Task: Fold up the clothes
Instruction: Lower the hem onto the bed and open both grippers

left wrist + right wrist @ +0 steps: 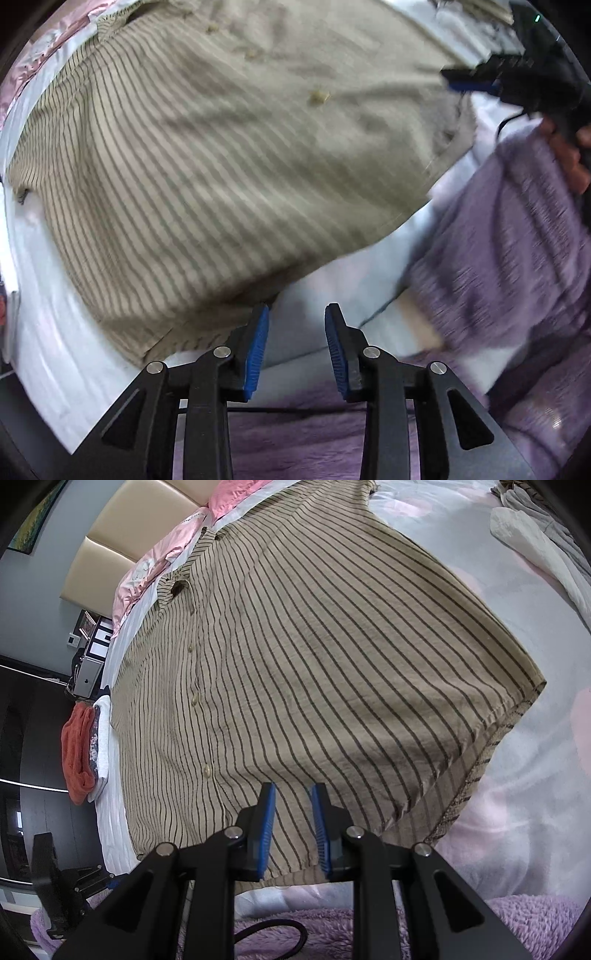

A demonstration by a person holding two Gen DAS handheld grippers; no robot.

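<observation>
Tan shirt [314, 664] with thin dark stripes, light crinkled weave, button row down the front, spread flat on white bed sheet [517, 775]; hem edge nearest both grippers. Fuzzy lilac sleeve [517, 258] at right. Left gripper [296, 314]: ribbed blue pads [258, 347] parted, nothing between, tips just off the shirt's lower corner, above the sheet. Right gripper [293, 794]: pads partly open, over the hem; grip on fabric cannot be told. Orange towel [77, 753] at bed edge.

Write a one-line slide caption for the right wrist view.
Right hand-held gripper poised over the hem of a tan striped button-up shirt spread on a pale bed sheet.
</observation>
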